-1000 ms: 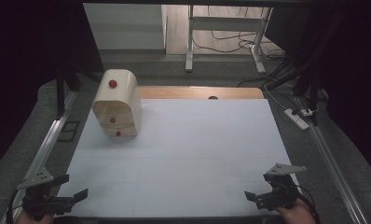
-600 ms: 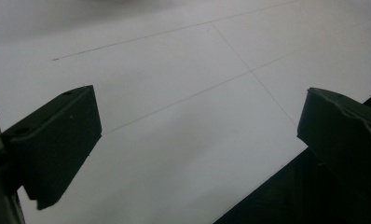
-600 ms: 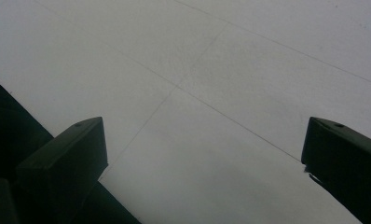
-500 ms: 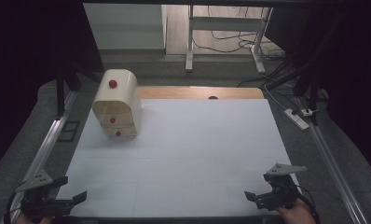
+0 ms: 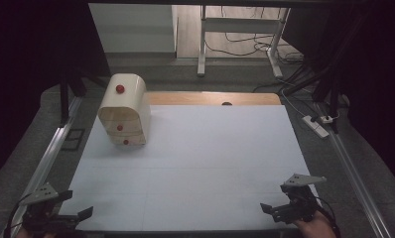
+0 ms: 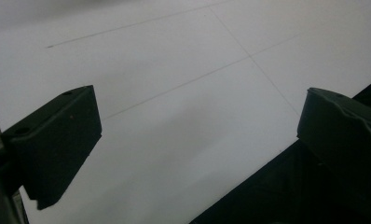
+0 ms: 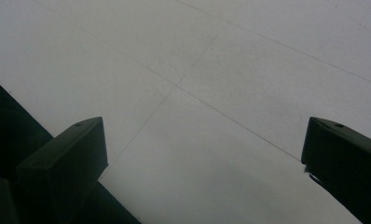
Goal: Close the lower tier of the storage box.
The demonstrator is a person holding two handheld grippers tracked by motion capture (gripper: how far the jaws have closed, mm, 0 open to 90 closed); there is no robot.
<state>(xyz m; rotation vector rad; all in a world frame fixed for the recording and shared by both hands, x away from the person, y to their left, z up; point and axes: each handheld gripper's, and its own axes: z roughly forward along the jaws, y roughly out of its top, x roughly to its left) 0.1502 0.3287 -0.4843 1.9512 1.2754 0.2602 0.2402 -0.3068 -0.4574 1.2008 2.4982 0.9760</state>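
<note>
A small cream cabinet (image 5: 124, 109) with a rounded top and three red knobs stands at the far left of the white table (image 5: 200, 163). My left gripper (image 5: 79, 214) hovers at the near left corner, open, nothing between its jaws. At the near right edge my right gripper (image 5: 271, 208) is also open and empty. In the left gripper view, the left gripper (image 6: 197, 140) has its jaws spread wide over bare white tabletop. In the right gripper view, the right gripper (image 7: 204, 154) is spread the same way over the table's faint grid lines.
A wooden strip (image 5: 215, 98) borders the table's far edge. Metal rails (image 5: 49, 158) run along both sides. A power strip (image 5: 317, 125) and cables lie on the floor at the right, and a desk frame (image 5: 235, 34) stands beyond the table.
The left gripper has dropped a little nearer the table's front left corner. The right gripper and the cabinet have held still.
</note>
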